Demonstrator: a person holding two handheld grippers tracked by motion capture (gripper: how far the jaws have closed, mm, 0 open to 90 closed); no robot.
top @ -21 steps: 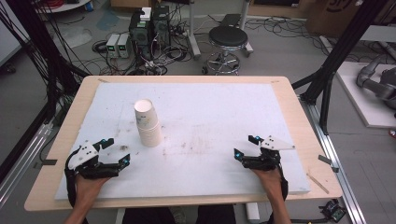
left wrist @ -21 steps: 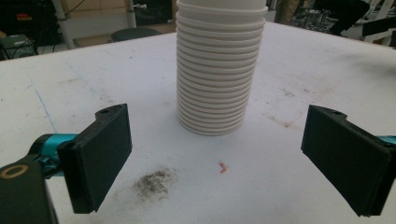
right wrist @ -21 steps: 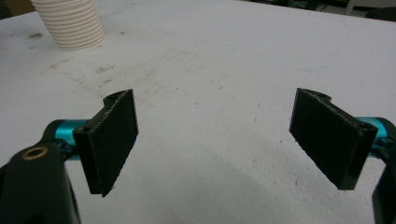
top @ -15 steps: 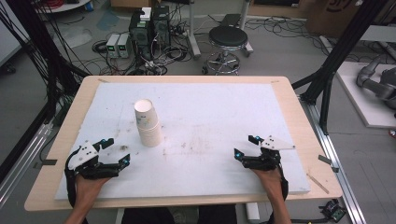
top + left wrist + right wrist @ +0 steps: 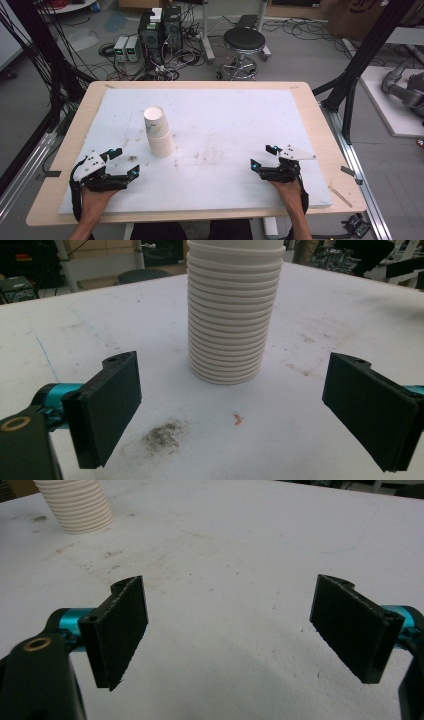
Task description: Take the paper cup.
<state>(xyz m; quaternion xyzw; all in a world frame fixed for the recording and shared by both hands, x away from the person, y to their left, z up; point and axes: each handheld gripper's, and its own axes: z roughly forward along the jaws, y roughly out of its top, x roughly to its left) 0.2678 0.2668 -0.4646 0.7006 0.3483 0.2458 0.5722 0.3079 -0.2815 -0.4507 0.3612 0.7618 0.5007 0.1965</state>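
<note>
No text, label, brand or number can be read anywhere; the nearest thing to print is a small coloured mark on the side of the stack of paper cups (image 5: 158,132), too blurred in the high view to make out (it could be a logo or a pattern, which one cannot be told); in the left gripper view the stack's ribbed rims are plain white with nothing written on them; on the floor far behind the stack and to its right, a brown cardboard box (image 5: 363,15) carries dark marking at the picture's top edge, cut off and illegible.
</note>
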